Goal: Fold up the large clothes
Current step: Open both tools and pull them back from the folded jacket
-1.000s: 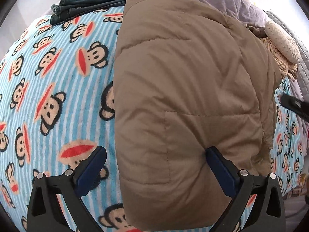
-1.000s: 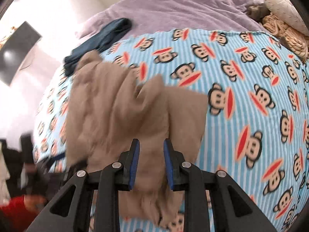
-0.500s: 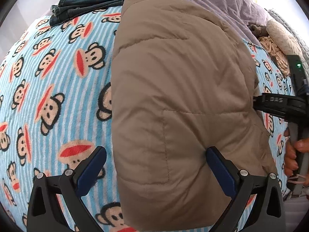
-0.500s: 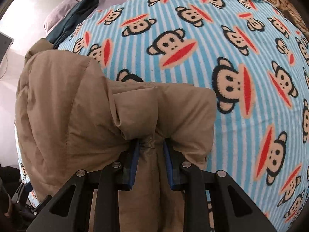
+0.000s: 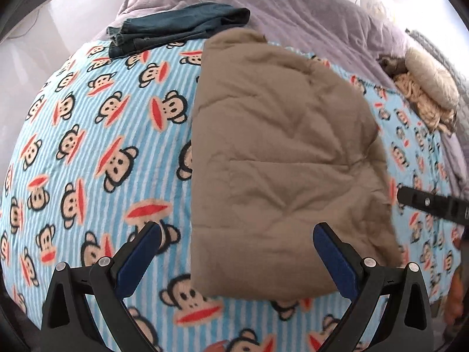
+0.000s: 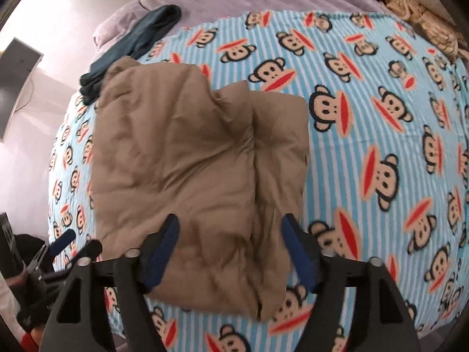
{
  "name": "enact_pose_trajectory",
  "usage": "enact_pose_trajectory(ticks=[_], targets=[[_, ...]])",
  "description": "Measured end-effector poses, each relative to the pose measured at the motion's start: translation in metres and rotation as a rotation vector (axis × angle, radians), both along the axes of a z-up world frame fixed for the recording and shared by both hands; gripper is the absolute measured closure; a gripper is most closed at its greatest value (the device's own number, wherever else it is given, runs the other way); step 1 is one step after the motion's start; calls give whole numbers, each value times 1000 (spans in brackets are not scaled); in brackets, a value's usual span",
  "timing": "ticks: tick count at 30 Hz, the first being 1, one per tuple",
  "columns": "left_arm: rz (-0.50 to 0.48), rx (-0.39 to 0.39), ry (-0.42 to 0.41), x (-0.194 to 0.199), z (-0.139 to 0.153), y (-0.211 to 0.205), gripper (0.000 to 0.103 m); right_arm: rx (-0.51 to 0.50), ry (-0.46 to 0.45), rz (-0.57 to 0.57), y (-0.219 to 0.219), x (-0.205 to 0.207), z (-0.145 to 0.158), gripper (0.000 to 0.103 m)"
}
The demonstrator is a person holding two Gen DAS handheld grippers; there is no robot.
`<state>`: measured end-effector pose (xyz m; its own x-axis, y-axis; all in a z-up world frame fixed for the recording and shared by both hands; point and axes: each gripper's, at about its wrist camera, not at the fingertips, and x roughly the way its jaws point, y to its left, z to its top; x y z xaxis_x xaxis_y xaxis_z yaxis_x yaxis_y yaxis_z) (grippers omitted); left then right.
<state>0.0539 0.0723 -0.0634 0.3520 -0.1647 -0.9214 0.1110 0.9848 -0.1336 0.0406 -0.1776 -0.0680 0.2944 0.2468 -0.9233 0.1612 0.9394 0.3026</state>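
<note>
A tan padded jacket [image 5: 278, 158] lies folded into a thick rectangle on the monkey-print blanket [image 5: 96, 135]. In the right wrist view the same jacket [image 6: 187, 176] shows one side flap laid over its right part. My left gripper [image 5: 237, 252] hovers open above the jacket's near left edge, pads clear of the cloth. My right gripper [image 6: 228, 243] is above the jacket's near edge with its jaws opening and the fabric lying loose below them, not pinched. The left gripper [image 6: 63, 242] also shows at the lower left of the right wrist view.
Folded dark blue jeans [image 5: 176, 29] lie at the far edge of the blanket, just beyond the jacket. A purple cover [image 5: 307, 14] spreads behind. A cream knitted heap with a round cushion [image 5: 428, 88] sits at the far right. The right gripper's black body [image 5: 431, 205] pokes in from the right.
The right gripper let go of the tan fabric it pinched and its jaws spread wide. Both grippers rose away from the jacket, which now lies flat and folded.
</note>
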Motion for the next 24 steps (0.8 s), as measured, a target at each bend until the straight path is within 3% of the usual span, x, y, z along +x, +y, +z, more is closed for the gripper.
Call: enact_pose_trajectory(ticks=[3,5,10,11,15,24], targets=[[10,23,-17,-8,17,-2,0,-40,-45,9,7,-20,23,21],[14,28,-19,-14,28,-2,0,-62,-64,8,10,-29,33,12],[24,65,-52,-27,49,-8,0,-116,-104,-31,12,-48,50,10],[22,89,-72,-31,54,-11,0,-129,-121,-43,11,-51,54,0],[23,152,-126,-37,71,-16,0,-175,-172,-70,10,-57,71,0],[67,127,-151,-44,100,-12,0,-219,-213,-72,12,-62,98,0]])
